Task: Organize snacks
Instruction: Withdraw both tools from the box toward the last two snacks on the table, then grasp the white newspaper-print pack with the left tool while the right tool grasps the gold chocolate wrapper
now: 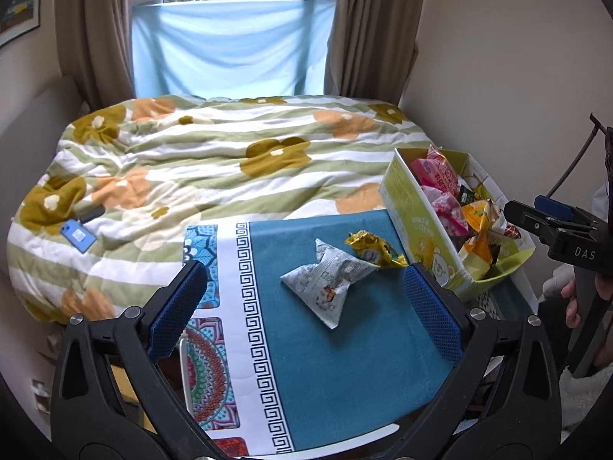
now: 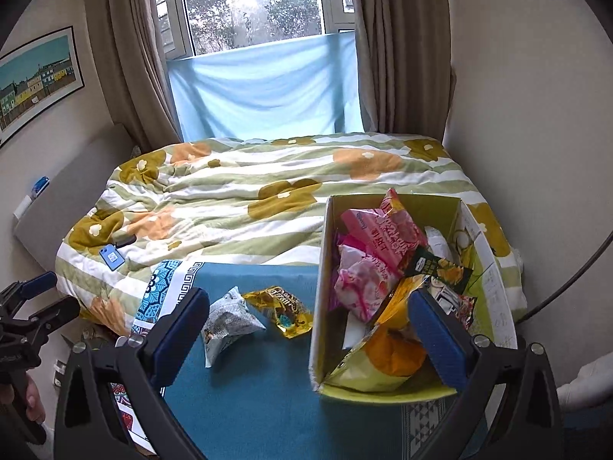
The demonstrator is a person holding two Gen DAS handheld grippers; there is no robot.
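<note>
The bed (image 1: 214, 176) with its flowered quilt lies behind the teal-clothed counter (image 1: 345, 345). At the counter's right end stands the green snack box (image 2: 387, 393), crammed with packets. Just left of the box lie a grey-white packet (image 1: 329, 287) and a gold packet (image 1: 373, 250), touching. The left claw (image 1: 306, 306) and right claw (image 2: 310, 329) both gape, released and empty.

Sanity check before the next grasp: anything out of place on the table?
Two snacks lie loose on the teal tablecloth, outside the green cardboard box: a crumpled white printed packet and a gold foil packet touching it. The box is heaped, packets poking above its rim.
</note>
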